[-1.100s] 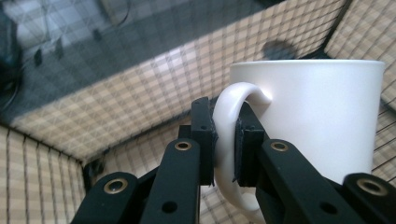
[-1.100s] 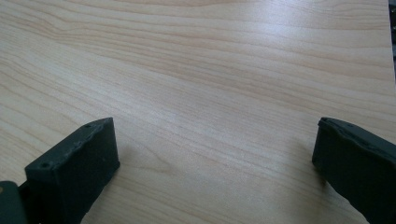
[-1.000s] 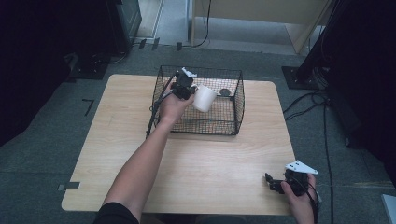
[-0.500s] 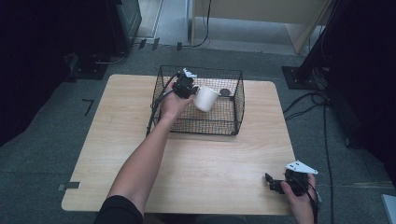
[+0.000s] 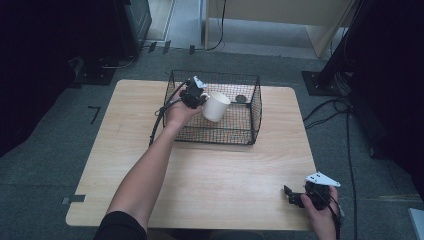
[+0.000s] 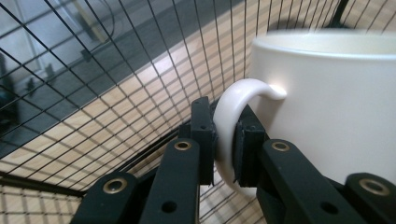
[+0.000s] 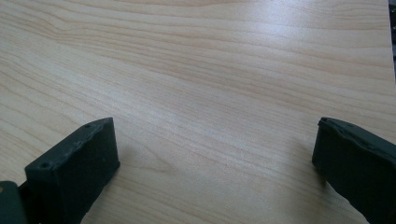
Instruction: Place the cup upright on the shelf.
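A white mug (image 5: pixel 216 106) hangs tilted over the inside of a black wire basket (image 5: pixel 220 134) at the back of the wooden table (image 5: pixel 225 175). My left gripper (image 5: pixel 200 96) is shut on the mug's handle. In the left gripper view the two pads (image 6: pixel 205 135) pinch the curved handle (image 6: pixel 243 91), the mug body (image 6: pixel 336 102) sits to the right, and the basket mesh (image 6: pixel 93 93) lies behind. My right gripper (image 5: pixel 292 196) rests low at the table's front right corner. Its jaws stand wide open (image 7: pixel 215 140) over bare wood with nothing between them.
A small dark round object (image 5: pixel 241 99) lies on the basket floor near its far right corner. The left gripper's cable (image 5: pixel 156 122) trails down over the basket's left wall. Dark stands and cables surround the table on the grey floor.
My left gripper has sunk a little with the mug toward the basket's inside. The right gripper has stayed where it was.
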Available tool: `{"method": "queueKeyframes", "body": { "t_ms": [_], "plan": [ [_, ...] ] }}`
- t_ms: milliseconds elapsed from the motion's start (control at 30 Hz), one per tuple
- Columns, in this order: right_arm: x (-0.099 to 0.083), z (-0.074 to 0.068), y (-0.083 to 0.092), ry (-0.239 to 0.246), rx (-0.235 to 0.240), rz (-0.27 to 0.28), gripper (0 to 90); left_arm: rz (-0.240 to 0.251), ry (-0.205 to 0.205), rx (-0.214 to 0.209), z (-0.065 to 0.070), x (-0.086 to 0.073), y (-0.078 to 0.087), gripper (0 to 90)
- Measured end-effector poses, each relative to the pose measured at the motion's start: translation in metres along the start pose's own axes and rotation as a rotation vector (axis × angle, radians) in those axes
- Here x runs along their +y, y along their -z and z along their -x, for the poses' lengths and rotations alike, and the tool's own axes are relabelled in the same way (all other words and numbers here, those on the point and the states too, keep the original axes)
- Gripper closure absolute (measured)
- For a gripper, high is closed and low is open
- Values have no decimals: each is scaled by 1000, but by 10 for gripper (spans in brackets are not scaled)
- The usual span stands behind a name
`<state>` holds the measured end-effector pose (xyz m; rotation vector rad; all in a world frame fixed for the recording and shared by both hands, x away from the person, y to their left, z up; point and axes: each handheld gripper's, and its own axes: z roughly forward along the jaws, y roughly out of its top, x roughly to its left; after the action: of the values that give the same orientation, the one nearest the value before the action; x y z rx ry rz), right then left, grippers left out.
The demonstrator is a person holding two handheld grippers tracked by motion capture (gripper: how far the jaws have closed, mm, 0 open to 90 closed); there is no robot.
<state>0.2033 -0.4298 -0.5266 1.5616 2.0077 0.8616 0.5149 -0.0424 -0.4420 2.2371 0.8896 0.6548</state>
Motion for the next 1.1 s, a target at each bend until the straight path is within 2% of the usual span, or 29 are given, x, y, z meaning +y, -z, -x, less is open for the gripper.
{"method": "queueKeyframes", "body": {
  "t_ms": [33, 133, 200, 333, 400, 467, 567, 667, 733, 833, 900, 967, 1100],
  "plan": [
    [0, 0, 0, 0, 0, 0, 0, -5, -18, -10, 1, -1, 1, 767],
    [0, 0, 0, 0, 0, 0, 0, -25, -34, -9, 3, 0, 1, 741],
    [0, 0, 0, 0, 0, 0, 0, -45, -29, -20, 5, -1, 0, 698],
    [0, 0, 0, 0, 0, 0, 0, -85, -55, 12, 9, -2, -2, 666],
    [0, 0, 0, 0, -1, 0, 0, -107, -74, 51, 11, -2, -4, 585],
    [0, 0, 0, 0, -1, 0, 0, -124, -87, 74, 12, -2, -4, 569],
    [0, 0, 0, 0, -1, 0, 0, -126, -63, 102, 10, -1, -1, 561],
    [0, 0, 0, 0, -1, 0, 0, -96, -26, 128, 7, 2, 5, 534],
    [0, 0, 0, 0, -1, 0, 0, -90, -27, 131, 6, 3, 8, 516],
    [0, 0, 0, 0, -1, 0, 0, -37, -4, 123, 5, 5, 16, 504],
    [0, 0, 0, 0, -1, 0, 0, 6, 30, 110, 1, 7, 22, 500],
    [0, 0, 0, 0, -1, 0, 0, 44, 80, 78, -1, 8, 27, 484],
    [0, 0, 0, -1, 0, 0, 0, 80, 91, 52, 3, 13, 35, 431]
  ]
}}
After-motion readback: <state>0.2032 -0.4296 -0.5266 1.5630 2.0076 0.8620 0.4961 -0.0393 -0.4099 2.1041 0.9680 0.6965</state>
